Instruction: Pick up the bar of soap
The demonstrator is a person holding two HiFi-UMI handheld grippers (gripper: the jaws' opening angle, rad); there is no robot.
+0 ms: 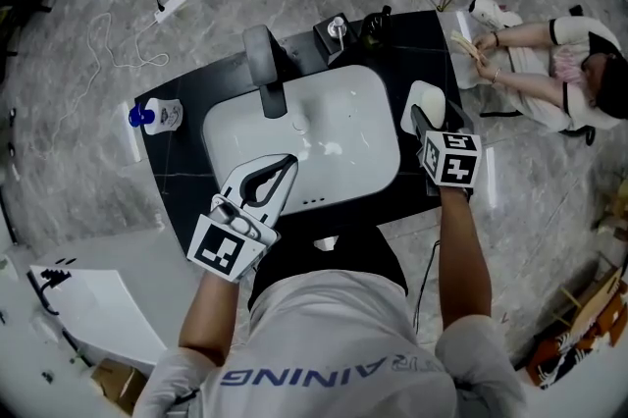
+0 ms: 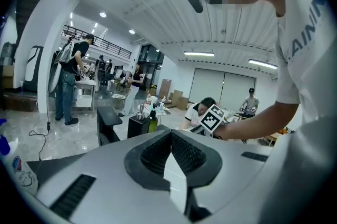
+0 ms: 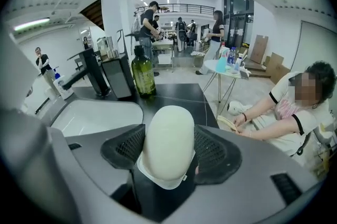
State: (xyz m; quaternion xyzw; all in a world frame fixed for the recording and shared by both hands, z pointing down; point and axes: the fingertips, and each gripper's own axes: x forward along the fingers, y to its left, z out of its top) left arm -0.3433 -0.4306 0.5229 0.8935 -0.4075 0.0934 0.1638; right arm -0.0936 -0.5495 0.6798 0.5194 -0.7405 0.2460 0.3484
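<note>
The bar of soap [image 3: 168,152] is a cream-white oval lying on a small white dish [image 3: 160,182] on the black counter [image 1: 186,161], right of the sink. In the head view the bar of soap [image 1: 426,98] lies just beyond my right gripper [image 1: 418,115]. Seen from the right gripper view, my right gripper [image 3: 169,131] has a mesh pad pressed to each side of the bar, which still rests on its dish. My left gripper [image 1: 290,159] hovers over the front left of the sink, tips together and empty. The left gripper view shows the left gripper [image 2: 171,133] the same way.
A white sink [image 1: 334,112] with a dark faucet [image 1: 263,63] fills the counter's middle. A green bottle [image 3: 142,74] and a black box [image 1: 334,33] stand at the back edge, a blue-capped bottle [image 1: 155,115] at the left. A person [image 1: 549,63] sits on the floor to the right.
</note>
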